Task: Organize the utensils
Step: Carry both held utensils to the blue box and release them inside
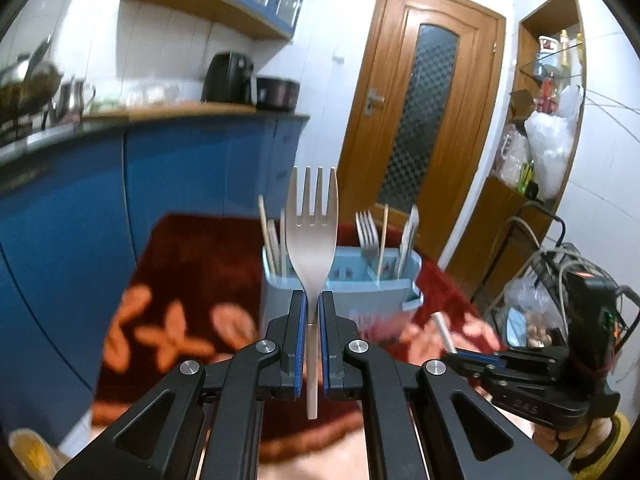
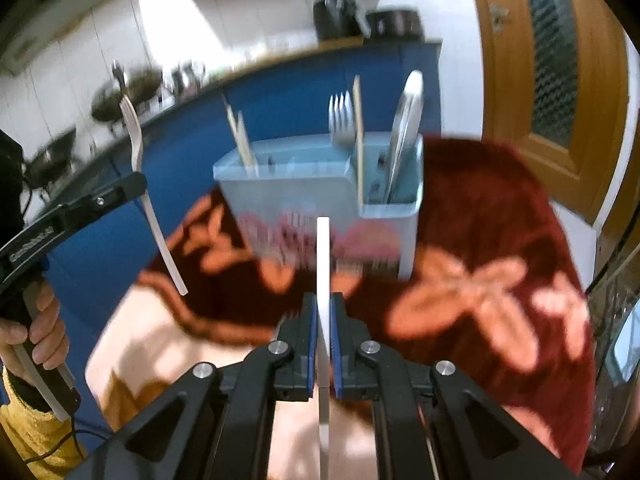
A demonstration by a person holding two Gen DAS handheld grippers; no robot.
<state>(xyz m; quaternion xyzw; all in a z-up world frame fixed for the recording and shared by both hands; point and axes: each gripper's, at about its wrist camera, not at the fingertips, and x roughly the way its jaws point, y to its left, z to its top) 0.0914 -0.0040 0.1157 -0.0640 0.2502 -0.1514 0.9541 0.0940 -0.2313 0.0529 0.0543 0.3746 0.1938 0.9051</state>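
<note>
The left gripper (image 1: 313, 312) has its jaws clamped on a fork (image 1: 313, 232), tines up; the blue utensil caddy (image 1: 340, 280) stands just beyond and below. The right gripper's (image 2: 324, 312) jaws pinch a white handle (image 2: 323, 264), long axis toward the caddy.
</note>
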